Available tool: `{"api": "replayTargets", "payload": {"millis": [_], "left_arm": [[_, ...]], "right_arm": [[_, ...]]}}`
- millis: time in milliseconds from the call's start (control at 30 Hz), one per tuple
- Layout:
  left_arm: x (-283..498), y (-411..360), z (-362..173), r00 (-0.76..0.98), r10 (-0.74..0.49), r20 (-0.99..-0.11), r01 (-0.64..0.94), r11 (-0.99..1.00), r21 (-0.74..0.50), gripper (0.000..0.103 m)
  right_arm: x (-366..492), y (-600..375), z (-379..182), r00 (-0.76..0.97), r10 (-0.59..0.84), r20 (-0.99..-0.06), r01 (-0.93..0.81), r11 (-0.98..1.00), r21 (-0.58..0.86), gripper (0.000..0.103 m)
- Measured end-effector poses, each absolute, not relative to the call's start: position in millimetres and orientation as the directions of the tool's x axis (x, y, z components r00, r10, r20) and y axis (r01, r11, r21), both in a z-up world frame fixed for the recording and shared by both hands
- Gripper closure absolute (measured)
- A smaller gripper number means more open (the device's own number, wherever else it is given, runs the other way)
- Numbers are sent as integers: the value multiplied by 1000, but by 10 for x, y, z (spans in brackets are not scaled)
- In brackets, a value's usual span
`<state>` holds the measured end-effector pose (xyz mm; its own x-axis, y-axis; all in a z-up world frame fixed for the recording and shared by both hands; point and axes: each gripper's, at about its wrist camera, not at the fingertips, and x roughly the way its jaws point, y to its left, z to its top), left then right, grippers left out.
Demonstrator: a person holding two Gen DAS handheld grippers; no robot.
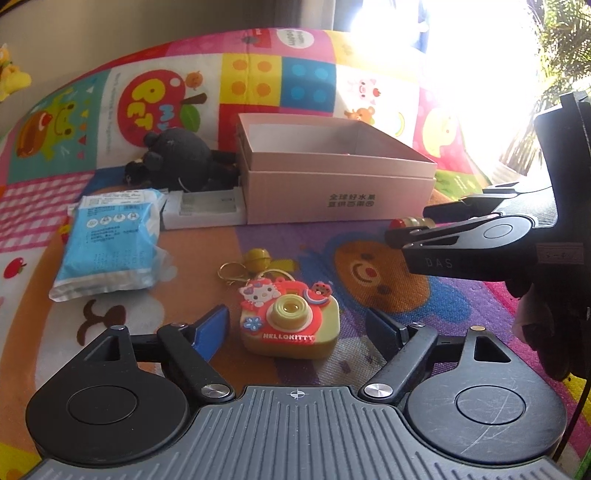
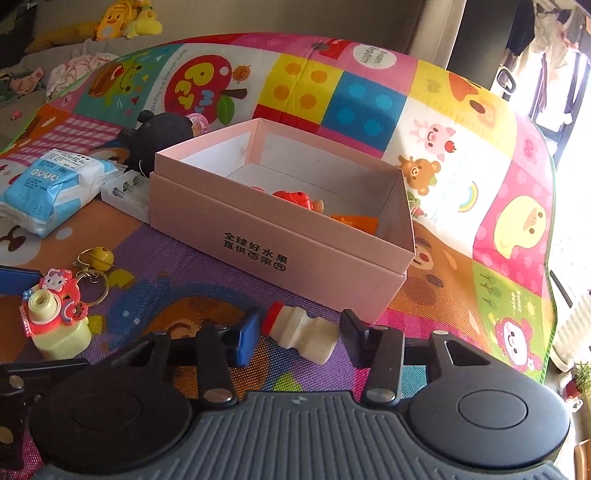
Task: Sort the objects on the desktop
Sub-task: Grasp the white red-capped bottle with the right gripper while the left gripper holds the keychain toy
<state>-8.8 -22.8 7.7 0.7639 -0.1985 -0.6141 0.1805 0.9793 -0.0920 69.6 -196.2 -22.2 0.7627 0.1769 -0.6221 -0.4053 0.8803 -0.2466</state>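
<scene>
Picking-up stage: the left gripper [image 1: 295, 325], jaws wide and empty, straddles the toy camera [image 1: 290, 321]; the right gripper [image 2: 301, 332], half-open, brackets a small bottle [image 2: 301, 332] without visibly pinching; both need closing before lifting into the pink box [image 2: 258, 236].

Left hand-held gripper [image 1: 295, 325]: black arms, blue pads, silver screws, ribbed grey body. Right hand-held gripper [image 2: 297, 332]: same build.

A colourful cartoon play mat [image 2: 480, 155] covers the surface, with yellow plush toys [image 2: 125, 20] lying beyond its far edge.
</scene>
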Motion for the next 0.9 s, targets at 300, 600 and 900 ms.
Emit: {"api": "replayTargets", "payload": {"millis": [300,600,900], "left_arm": [[-86,-238,73,763,-192,-617,180,980,-83,15],[-13,-314,81,755,-161,-636,179,983,-36,16],[88,-421,81,757,-134,-639,194,981,24,36]], "right_arm": [[39,-2097,-115,734,278,-620,-543,789,-289,56],[-26,-2233,-203,747,233,-623,-487,829,-274,56],[91,-2347,-195,747,228,-625,-415,893,-171,23]]}}
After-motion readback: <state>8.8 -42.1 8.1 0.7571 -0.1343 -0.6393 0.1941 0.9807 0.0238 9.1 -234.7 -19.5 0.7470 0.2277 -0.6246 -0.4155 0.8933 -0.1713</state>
